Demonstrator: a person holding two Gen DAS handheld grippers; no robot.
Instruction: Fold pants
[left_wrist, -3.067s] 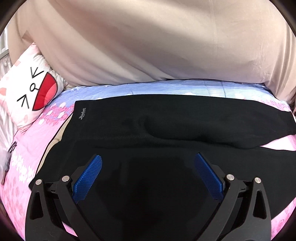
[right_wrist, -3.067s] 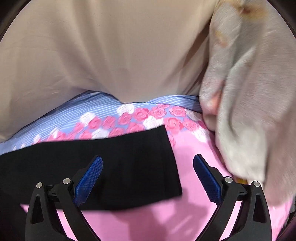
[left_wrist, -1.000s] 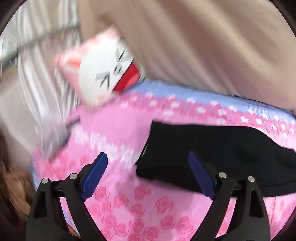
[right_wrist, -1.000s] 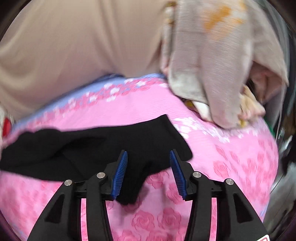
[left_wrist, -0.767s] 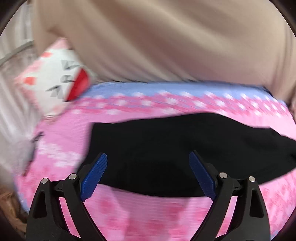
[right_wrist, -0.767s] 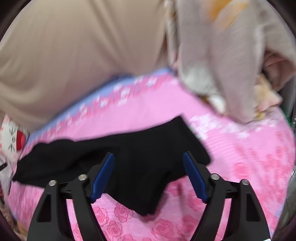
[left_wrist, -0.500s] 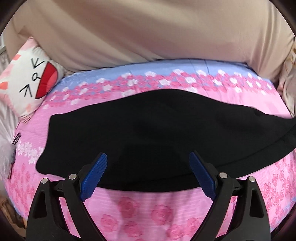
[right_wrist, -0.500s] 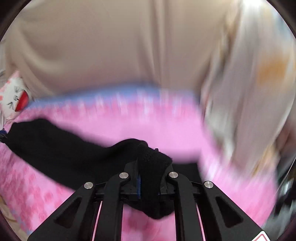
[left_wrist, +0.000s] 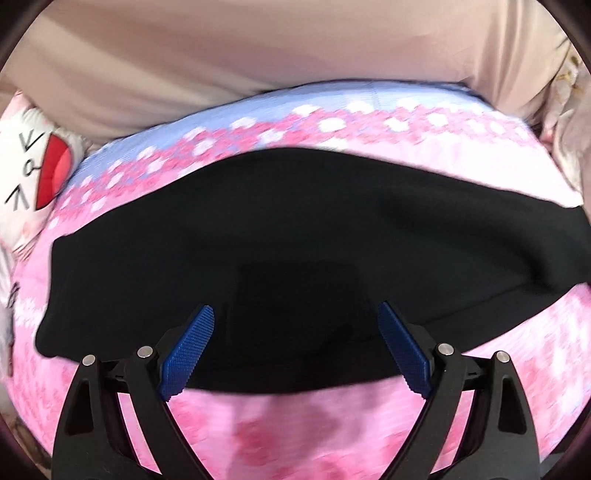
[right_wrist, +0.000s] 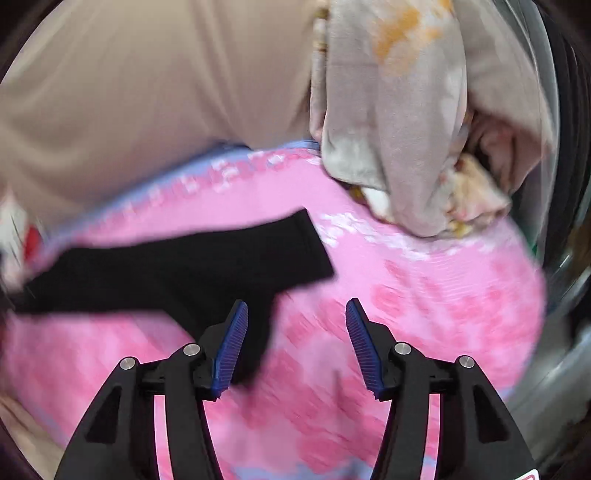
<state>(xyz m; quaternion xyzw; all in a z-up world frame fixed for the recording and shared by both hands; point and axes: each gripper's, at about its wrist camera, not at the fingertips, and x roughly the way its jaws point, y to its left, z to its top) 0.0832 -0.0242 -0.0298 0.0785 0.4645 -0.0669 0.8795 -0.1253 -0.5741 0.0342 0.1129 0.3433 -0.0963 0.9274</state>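
Ahead of the left gripper (left_wrist: 297, 345), black pants (left_wrist: 295, 266) lie flat across the bed, a long dark band running out to both sides, the near hem just past the fingertips. Jaws spread wide, nothing between the blue pads, which hover over the cloth. Likely lined up above the near edge for the next pinch.

Ahead and left of the right gripper (right_wrist: 295, 341), the leg end of the pants (right_wrist: 207, 269) trails off leftward; a small flap hangs down just beside the left pad. Jaws are opening, with only bedding between them and no cloth gripped. Reads as a release, leaving the leg end where it falls.

Surface: pink rose-print bedspread (left_wrist: 303, 435) with a blue striped border at the far side, soft, so cloth should drag rather than slide. Beige curtain (left_wrist: 258, 48) behind. Cartoon-face pillow (left_wrist: 33, 173) far left of the left tool. Heap of pale laundry (right_wrist: 406, 122) ahead-right of the right tool, clear of the pants.
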